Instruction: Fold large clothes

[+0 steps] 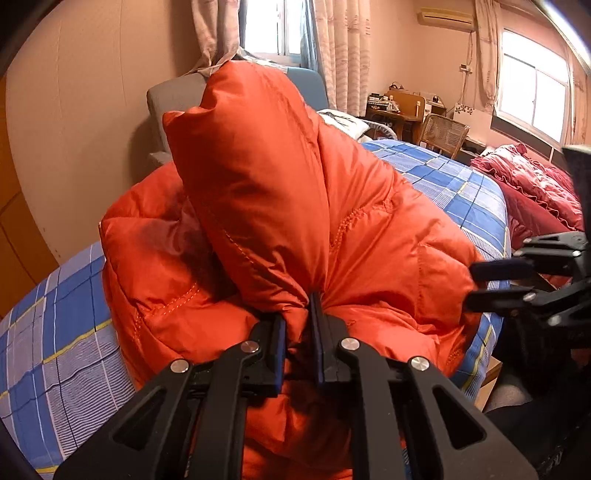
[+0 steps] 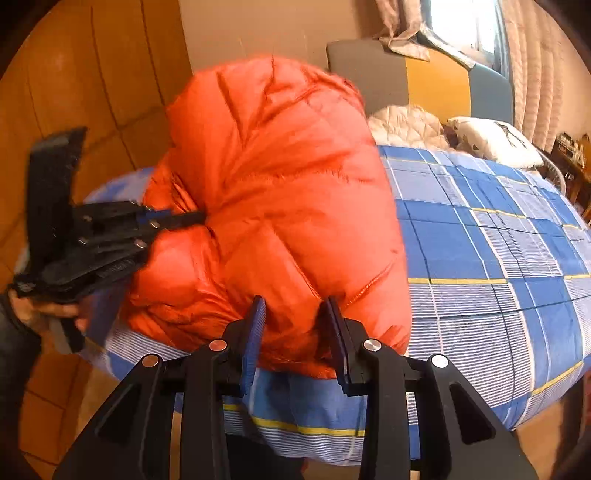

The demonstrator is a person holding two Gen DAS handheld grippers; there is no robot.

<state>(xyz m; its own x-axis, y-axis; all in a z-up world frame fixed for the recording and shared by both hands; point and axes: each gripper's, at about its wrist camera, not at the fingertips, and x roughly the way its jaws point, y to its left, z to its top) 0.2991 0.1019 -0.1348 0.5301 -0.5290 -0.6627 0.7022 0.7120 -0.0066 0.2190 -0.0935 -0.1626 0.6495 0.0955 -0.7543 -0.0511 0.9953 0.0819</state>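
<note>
The left gripper is clamped on the orange jacket at the bed's near edge. Only the right view shows a hand and the right gripper apart around a fold (pressing? unclear). Curtains behind.

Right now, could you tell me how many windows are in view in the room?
2: one window behind the curtains above the raised orange jacket, and a second window on the right-hand wall beyond the bed. Others may lie out of frame.

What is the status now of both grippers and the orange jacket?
Left hand-held gripper shut on orange jacket. Right hand-held gripper open around jacket edge. Jacket bunched on checked bed. Nothing in the way.
</note>
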